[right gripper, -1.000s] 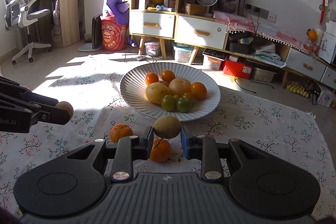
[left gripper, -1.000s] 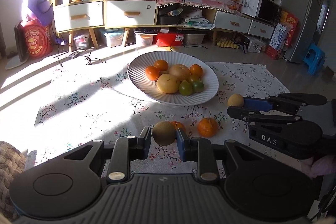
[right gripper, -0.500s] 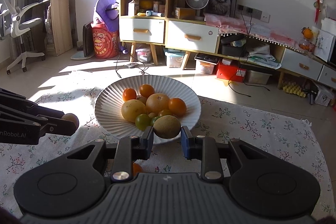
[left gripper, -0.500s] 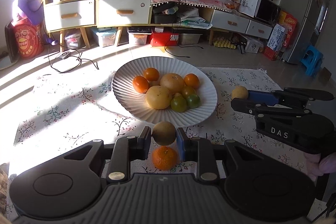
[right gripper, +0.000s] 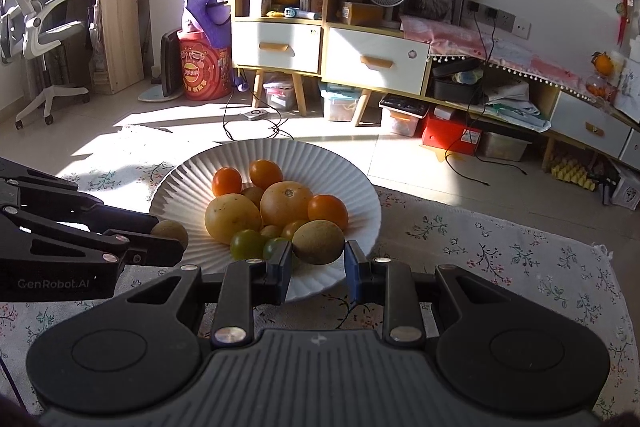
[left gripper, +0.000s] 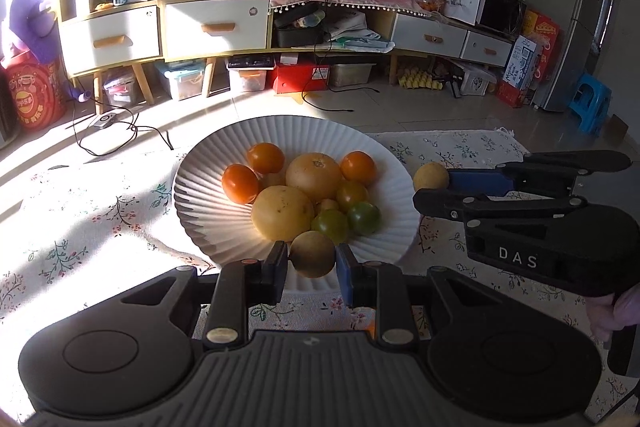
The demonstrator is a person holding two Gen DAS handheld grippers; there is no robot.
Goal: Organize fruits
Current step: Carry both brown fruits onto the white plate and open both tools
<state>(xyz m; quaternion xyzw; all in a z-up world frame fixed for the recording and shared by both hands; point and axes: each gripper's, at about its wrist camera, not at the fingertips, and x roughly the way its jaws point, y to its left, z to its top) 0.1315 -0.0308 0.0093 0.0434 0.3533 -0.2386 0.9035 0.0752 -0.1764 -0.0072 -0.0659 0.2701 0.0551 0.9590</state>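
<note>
Ribbed white plate [left gripper: 192, 195] of smooth round fruit, both tongs clamped on fuzzy brown kiwis [left gripper: 312, 253].

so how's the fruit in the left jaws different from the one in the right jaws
The left fruit is rounder and smaller; the right fruit is a wider, greenish-brown oval. The left fruit hangs at the near left part of the white plate, while the right fruit is over its near right edge. Both are dull brownish, clamped between shut jaws and held above the plate, not yet set down.
</note>
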